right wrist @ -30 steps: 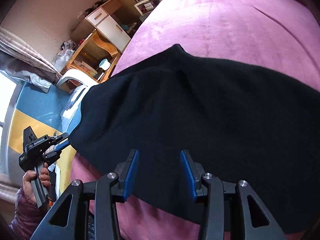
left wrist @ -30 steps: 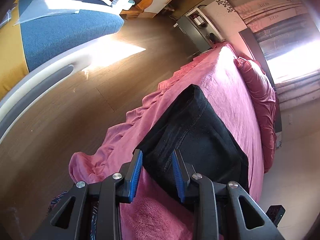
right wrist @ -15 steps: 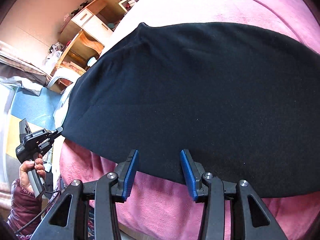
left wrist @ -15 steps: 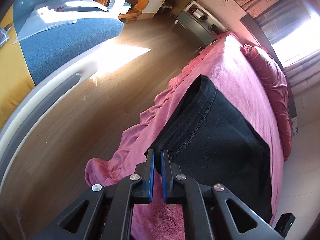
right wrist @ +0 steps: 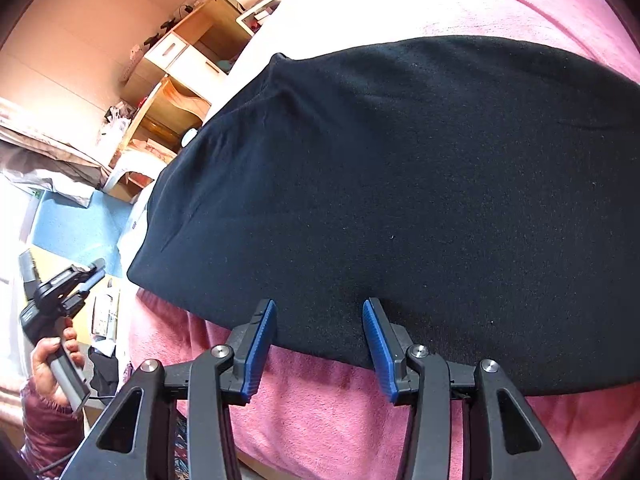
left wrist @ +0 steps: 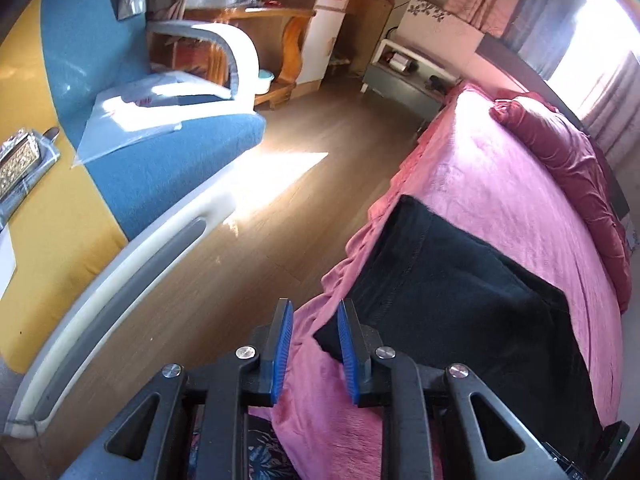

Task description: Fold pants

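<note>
**Folded pants on the bed, both grippers free**

While the black pants (right wrist: 400, 184) lie in a broad folded slab on the pink bedspread (right wrist: 340, 412), close to the bed's near edge, neither tool has hold of them. The left gripper (left wrist: 314, 346) has just been opening: its blue pads stand a narrow way apart with only bedspread showing between them, just beside the near corner of the pants (left wrist: 460, 304). The right gripper (right wrist: 320, 344) hangs moderately wide over the near hem, which shows in its gap, the pads not pressing on it. In the right wrist view the left tool appears off the bed's side, in the person's hand (right wrist: 52, 360).

The fold looks largely done; I judge the step in hand to be a release and a check. If another fold is wanted, the next move calls for both grippers to pinch the near hem at matching spots and carry it over evenly, taking no bedspread along.

No container holds anything of the task; the small basin (left wrist: 265, 80) under the wooden desk (left wrist: 256, 16) is too far off to tell its contents.
</note>
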